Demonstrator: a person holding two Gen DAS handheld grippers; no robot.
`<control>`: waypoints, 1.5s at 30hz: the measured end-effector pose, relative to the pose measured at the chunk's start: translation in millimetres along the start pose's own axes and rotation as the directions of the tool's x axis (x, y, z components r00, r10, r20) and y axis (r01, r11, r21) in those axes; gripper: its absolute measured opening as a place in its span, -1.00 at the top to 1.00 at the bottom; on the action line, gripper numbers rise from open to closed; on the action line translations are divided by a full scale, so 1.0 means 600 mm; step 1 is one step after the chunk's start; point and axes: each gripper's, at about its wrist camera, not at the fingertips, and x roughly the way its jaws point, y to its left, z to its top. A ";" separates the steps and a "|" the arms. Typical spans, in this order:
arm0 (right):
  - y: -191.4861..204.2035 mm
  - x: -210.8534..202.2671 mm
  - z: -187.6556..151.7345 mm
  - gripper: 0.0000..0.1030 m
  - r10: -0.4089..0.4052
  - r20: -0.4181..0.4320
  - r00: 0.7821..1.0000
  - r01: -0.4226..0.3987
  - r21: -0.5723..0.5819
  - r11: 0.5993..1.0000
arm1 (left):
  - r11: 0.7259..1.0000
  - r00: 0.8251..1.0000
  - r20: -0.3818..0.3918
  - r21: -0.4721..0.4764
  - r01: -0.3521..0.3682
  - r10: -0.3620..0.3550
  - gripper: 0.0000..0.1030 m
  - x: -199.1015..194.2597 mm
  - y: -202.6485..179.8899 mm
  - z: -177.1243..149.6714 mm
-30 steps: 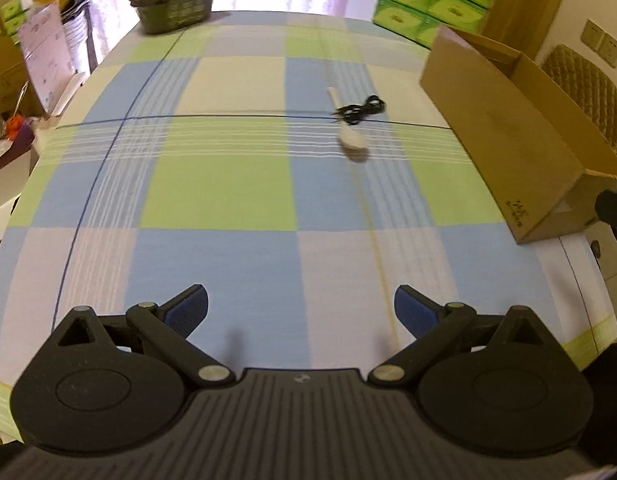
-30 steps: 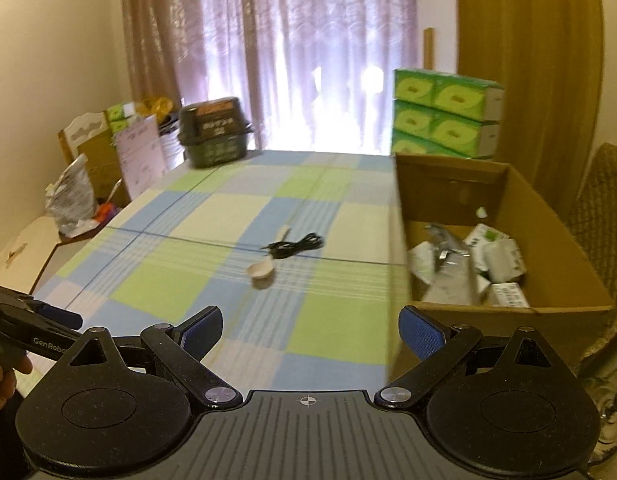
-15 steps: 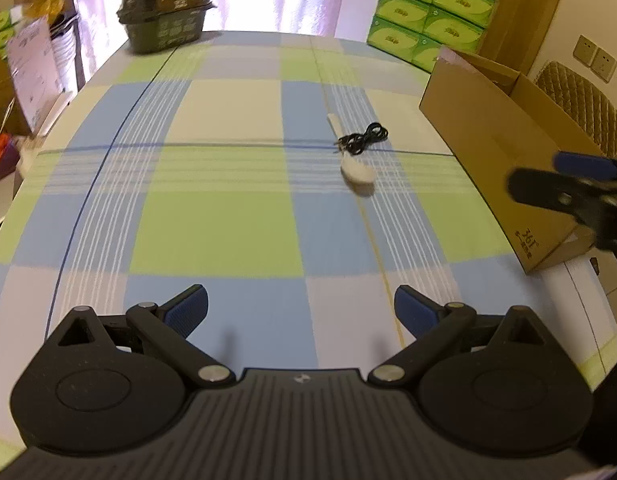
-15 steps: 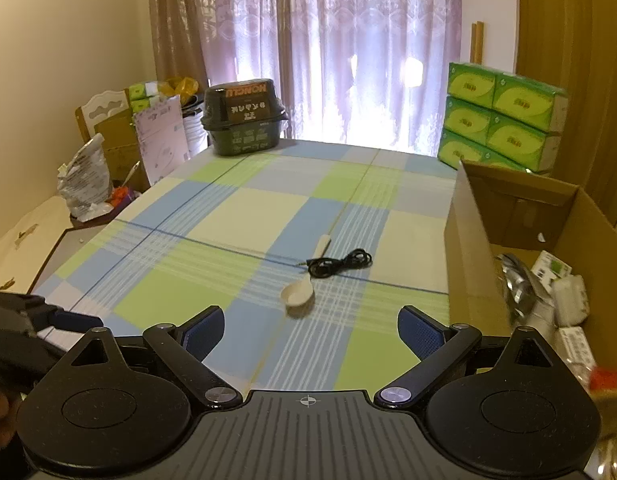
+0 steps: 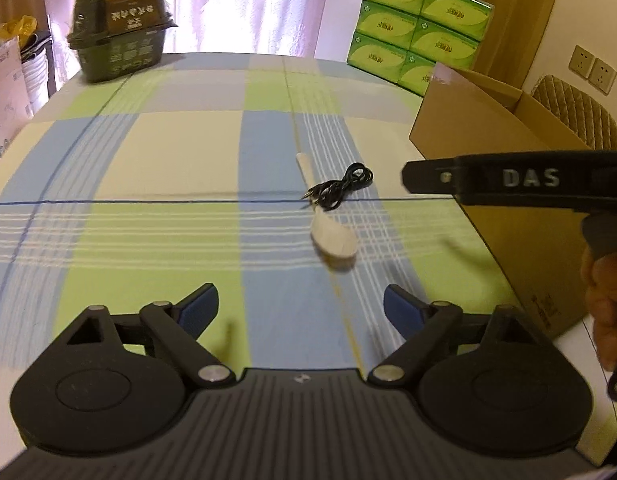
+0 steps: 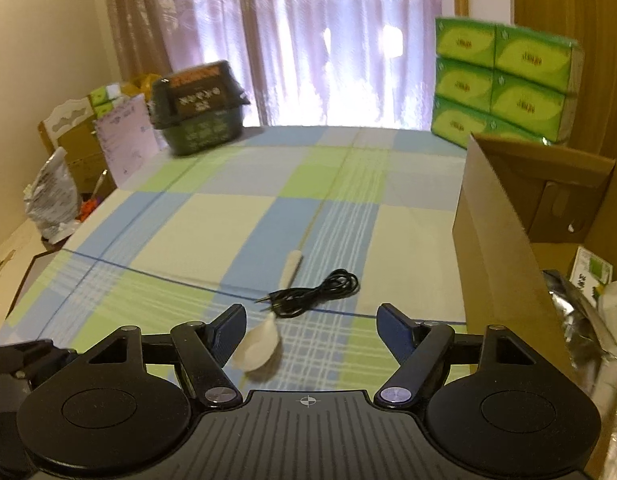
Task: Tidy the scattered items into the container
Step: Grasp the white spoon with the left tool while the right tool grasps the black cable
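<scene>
While both tools (image 5: 300, 306) (image 6: 310, 330) gape empty, the right one hides part of the spoon (image 6: 264, 342); the box (image 6: 504, 280) runs off-frame.

A matt checked cloth (image 5: 156, 152) covers the table — on it a pale, smooth spoon (image 5: 330, 232), a black rubbery cable (image 5: 340, 190), beside a plain cardboard box (image 5: 480, 120).
</scene>
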 end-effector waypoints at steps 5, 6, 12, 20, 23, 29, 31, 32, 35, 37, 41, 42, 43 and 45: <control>-0.022 0.031 0.011 -0.53 0.010 -0.021 1.000 -0.009 0.030 1.000 | 0.999 1.000 -0.005 0.023 0.024 -0.024 -0.47 0.047 -0.011 0.012; -0.024 0.035 0.012 -0.53 0.010 -0.022 1.000 -0.009 0.032 0.999 | 0.999 1.000 -0.007 0.030 0.025 -0.025 -0.44 0.056 -0.014 0.014; -0.032 0.053 0.019 -0.52 0.013 -0.026 1.000 -0.012 0.035 0.999 | 0.998 1.000 -0.018 0.060 0.024 -0.023 -0.22 0.100 -0.024 0.032; -0.038 0.075 0.023 -0.52 0.019 -0.042 0.999 -0.017 0.049 0.999 | 0.994 1.000 -0.025 0.110 -0.008 0.011 0.49 0.124 -0.028 0.045; -0.036 0.089 0.024 -0.52 0.023 -0.059 0.998 -0.020 0.057 0.998 | 0.994 0.999 -0.031 0.104 -0.011 0.014 0.50 0.117 -0.016 0.042; -0.028 0.131 0.028 -0.52 0.006 -0.086 0.996 0.001 0.092 0.996 | 0.995 0.999 -0.035 0.095 -0.035 0.038 0.50 0.084 0.017 0.022; -0.025 0.146 0.029 -0.52 -0.003 -0.093 0.996 0.014 0.117 0.993 | 0.995 0.998 -0.033 0.094 -0.044 0.047 0.50 0.074 0.029 0.015; -0.023 0.154 0.030 -0.45 -0.009 -0.098 0.995 0.021 0.124 0.992 | 0.994 0.998 -0.031 0.098 -0.052 0.055 0.50 0.071 0.034 0.014; -0.017 0.174 0.030 -0.23 -0.026 -0.119 0.993 0.042 0.139 0.989 | 0.992 0.997 -0.026 0.109 -0.067 0.071 0.50 0.063 0.049 0.011; -0.010 0.182 0.029 -0.23 -0.045 -0.117 0.992 0.060 0.125 0.990 | 0.992 0.997 -0.026 0.105 -0.074 0.077 0.50 0.060 0.057 0.012; 0.003 0.189 0.028 -0.09 -0.067 -0.117 0.991 0.076 0.069 0.995 | 0.992 0.996 -0.024 0.095 -0.081 0.083 0.50 0.059 0.071 0.015; 0.006 0.188 0.027 0.07 -0.070 -0.117 0.991 0.077 0.049 0.996 | 0.992 0.996 -0.023 0.095 -0.082 0.085 0.50 0.059 0.072 0.015; 0.009 0.187 0.025 0.13 -0.070 -0.116 0.991 0.074 0.031 0.997 | 0.992 0.996 -0.023 0.098 -0.085 0.088 0.50 0.060 0.074 0.015; 0.010 0.184 0.020 0.32 -0.062 -0.116 0.991 0.064 0.012 0.998 | 0.991 0.995 -0.024 0.103 -0.089 0.092 0.49 0.061 0.075 0.015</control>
